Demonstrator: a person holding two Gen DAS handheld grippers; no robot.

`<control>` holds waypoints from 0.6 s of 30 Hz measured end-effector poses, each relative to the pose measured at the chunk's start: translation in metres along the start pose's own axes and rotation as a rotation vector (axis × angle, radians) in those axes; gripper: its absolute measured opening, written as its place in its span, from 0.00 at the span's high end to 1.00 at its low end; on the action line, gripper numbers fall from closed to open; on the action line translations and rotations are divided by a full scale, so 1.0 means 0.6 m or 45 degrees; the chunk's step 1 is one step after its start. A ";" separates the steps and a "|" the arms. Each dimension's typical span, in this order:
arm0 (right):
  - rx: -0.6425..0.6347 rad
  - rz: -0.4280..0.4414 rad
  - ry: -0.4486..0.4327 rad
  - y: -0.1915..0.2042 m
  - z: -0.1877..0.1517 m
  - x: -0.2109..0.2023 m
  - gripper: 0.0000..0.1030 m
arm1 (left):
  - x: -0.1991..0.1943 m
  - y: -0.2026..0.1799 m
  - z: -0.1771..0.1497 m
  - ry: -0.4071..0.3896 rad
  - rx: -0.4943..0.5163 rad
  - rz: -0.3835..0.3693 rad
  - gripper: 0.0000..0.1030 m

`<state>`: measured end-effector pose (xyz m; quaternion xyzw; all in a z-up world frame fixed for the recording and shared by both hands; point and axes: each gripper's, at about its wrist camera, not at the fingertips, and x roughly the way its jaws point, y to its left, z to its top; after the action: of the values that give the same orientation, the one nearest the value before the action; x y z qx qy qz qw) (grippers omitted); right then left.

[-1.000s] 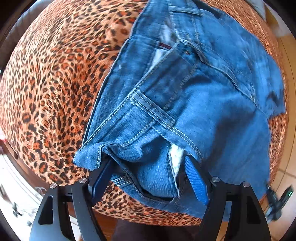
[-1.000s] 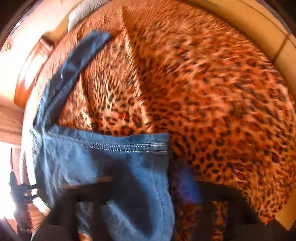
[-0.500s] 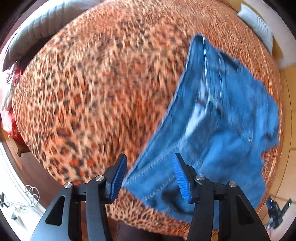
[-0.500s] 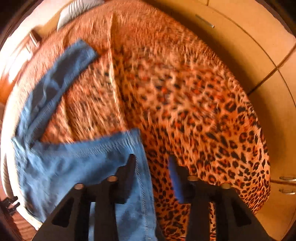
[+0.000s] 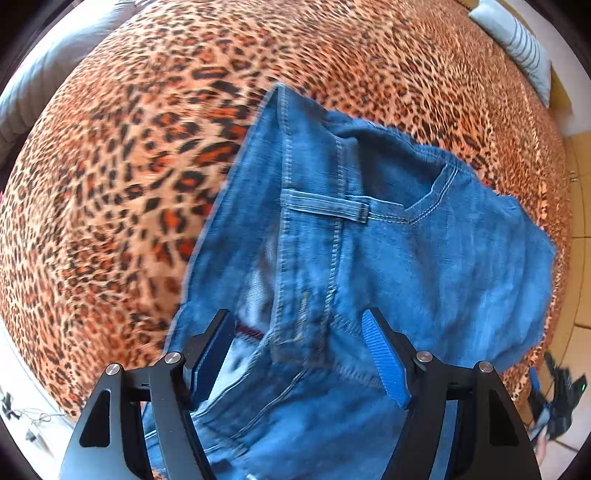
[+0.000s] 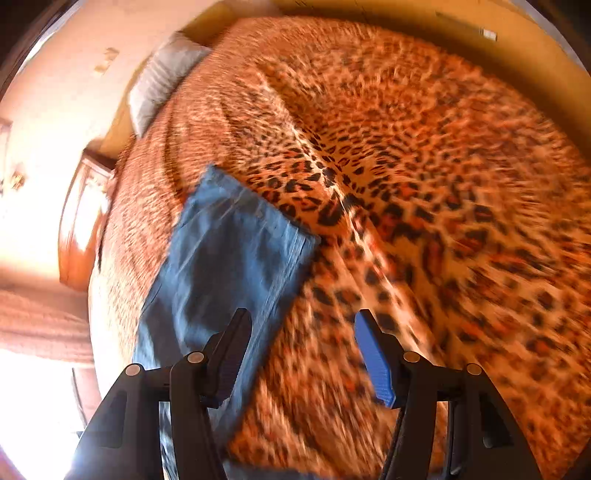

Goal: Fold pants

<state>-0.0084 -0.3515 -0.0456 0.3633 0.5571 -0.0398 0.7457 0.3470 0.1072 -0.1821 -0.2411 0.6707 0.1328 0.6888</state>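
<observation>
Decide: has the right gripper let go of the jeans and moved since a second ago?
Yes. The right gripper, jaws just opening, now hangs empty over the leopard bedspread, off the edge of the jeans it covered before.

The bed (image 5: 332, 66) carries a leopard-print cover in orange, tan and black and serves as the reference landmark. A grey striped pillow (image 5: 524, 48) lies at its far right corner in the left wrist view. A second grey pillow (image 5: 44, 85) lies along its upper left edge. Pale tiled floor (image 5: 581, 258) runs along the right side of the bed. In the right wrist view, a wooden nightstand (image 6: 83, 221) stands left of the bed, in strong, overexposed light. Tan cabinet fronts (image 6: 480, 33) stand beyond the bed.
</observation>
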 end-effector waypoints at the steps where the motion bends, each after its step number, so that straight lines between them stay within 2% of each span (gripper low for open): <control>1: 0.022 0.006 0.001 0.001 0.011 0.019 0.42 | 0.014 -0.003 0.000 0.001 0.006 0.006 0.31; 3: 0.055 0.043 -0.013 0.000 0.030 0.052 0.42 | 0.033 -0.014 0.004 0.002 0.026 0.019 0.31; 5: 0.013 0.019 -0.017 0.012 0.040 0.070 0.43 | 0.046 -0.027 0.007 -0.006 0.044 0.074 0.32; 6: -0.040 -0.008 -0.029 0.023 0.042 0.071 0.61 | 0.055 -0.031 0.010 -0.003 0.050 0.103 0.37; 7: -0.112 -0.016 -0.018 0.036 0.046 0.077 0.89 | 0.065 -0.034 0.013 0.009 0.050 0.107 0.44; 8: -0.181 -0.026 0.019 0.049 0.049 0.080 0.94 | 0.075 -0.039 0.017 0.020 0.053 0.106 0.45; 11: -0.283 -0.076 -0.060 0.044 0.049 0.039 0.94 | 0.086 -0.039 0.019 0.020 0.072 0.106 0.48; 14: -0.264 -0.186 0.037 -0.001 0.049 0.049 0.92 | 0.074 -0.020 0.028 0.046 0.061 0.053 0.61; 15: -0.286 -0.169 0.048 -0.002 0.045 0.046 0.86 | 0.063 -0.010 0.037 0.032 0.044 0.027 0.62; 16: -0.302 -0.124 0.065 0.001 0.044 0.040 0.86 | 0.044 0.005 0.053 -0.010 0.010 0.002 0.61; 17: -0.320 -0.129 0.062 0.007 0.046 0.030 0.80 | 0.029 0.016 0.066 -0.048 -0.015 -0.006 0.59; 18: -0.324 -0.153 0.033 0.012 0.051 0.017 0.64 | 0.019 0.026 0.085 -0.081 -0.036 -0.021 0.51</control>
<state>0.0229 -0.3607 -0.0472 0.2321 0.5880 -0.0086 0.7748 0.3838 0.1449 -0.1963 -0.2519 0.6445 0.1443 0.7073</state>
